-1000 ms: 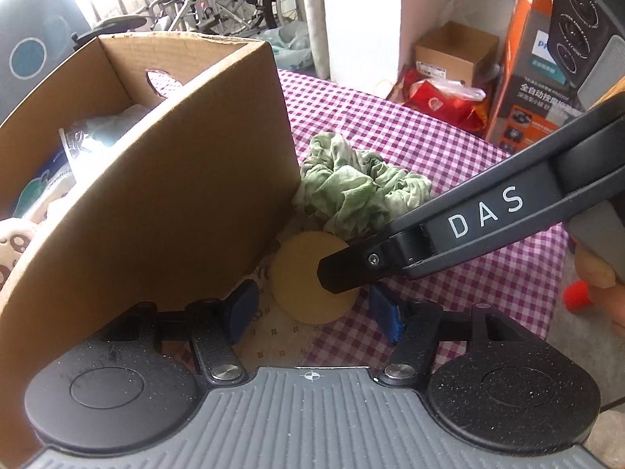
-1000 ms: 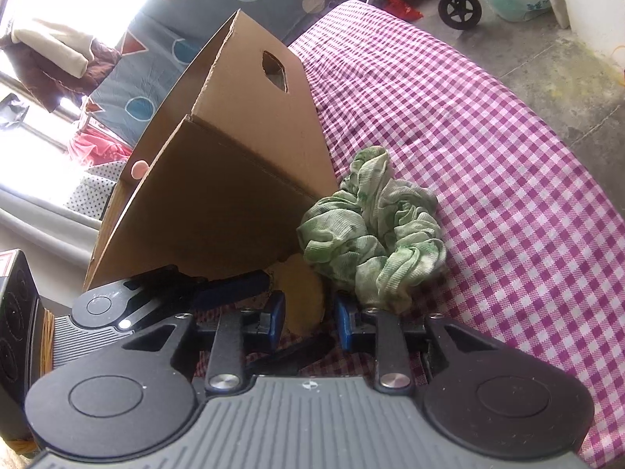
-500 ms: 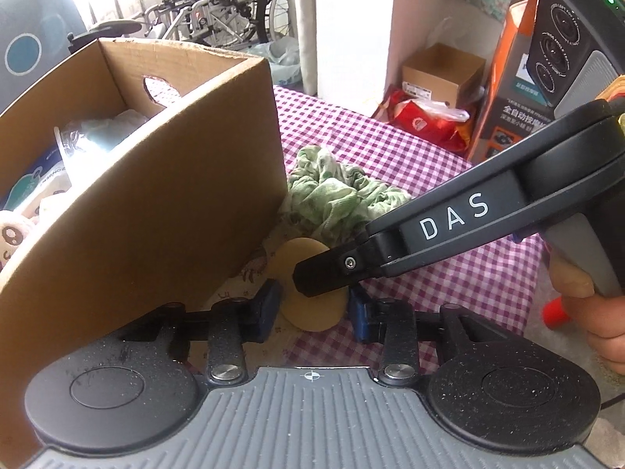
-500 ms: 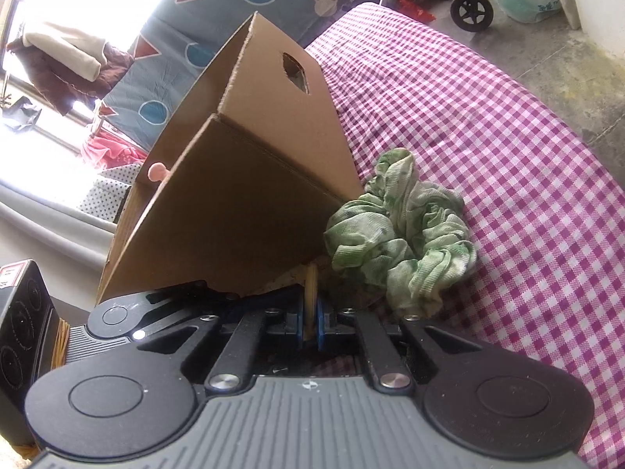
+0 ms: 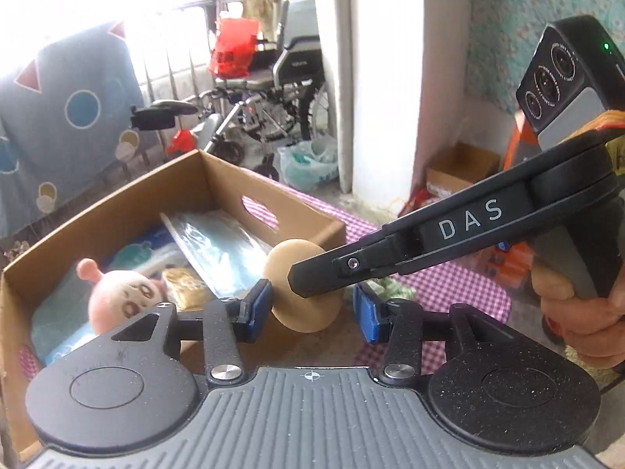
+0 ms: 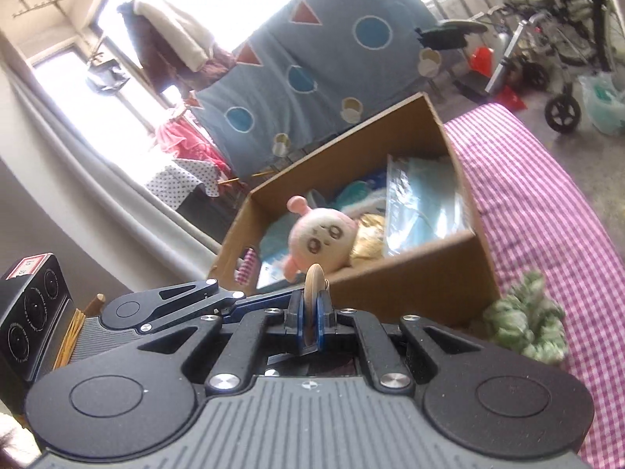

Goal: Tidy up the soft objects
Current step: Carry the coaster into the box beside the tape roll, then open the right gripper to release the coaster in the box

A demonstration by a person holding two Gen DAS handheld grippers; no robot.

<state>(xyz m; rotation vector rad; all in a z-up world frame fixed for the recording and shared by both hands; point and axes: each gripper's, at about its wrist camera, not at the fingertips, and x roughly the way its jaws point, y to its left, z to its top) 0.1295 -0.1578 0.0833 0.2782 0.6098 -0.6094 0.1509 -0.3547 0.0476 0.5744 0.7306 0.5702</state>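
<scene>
Tan round pad (image 5: 302, 289): flat disc, matte, spongy-looking, held on edge. In the right wrist view it (image 6: 313, 281) shows as a thin upright sliver, flat faces turned left and right. Right tool (image 6: 311, 326) clenched on its lower part, blue pads pressed to both faces. Pad sits in the air at the near wall of the cardboard box (image 5: 117, 203) (above the rim, not inside). Left tool (image 5: 312, 314) released, fingers spread to either side of the disc, not touching it. Box: brown corrugated, open-topped, with handle cut-outs. Inside: pink plush toy (image 6: 322, 234), clear plastic packet (image 6: 424, 211). Green crumpled cloth (image 6: 527, 332) lies on the checked worktop (image 6: 547, 215), beside the box.
</scene>
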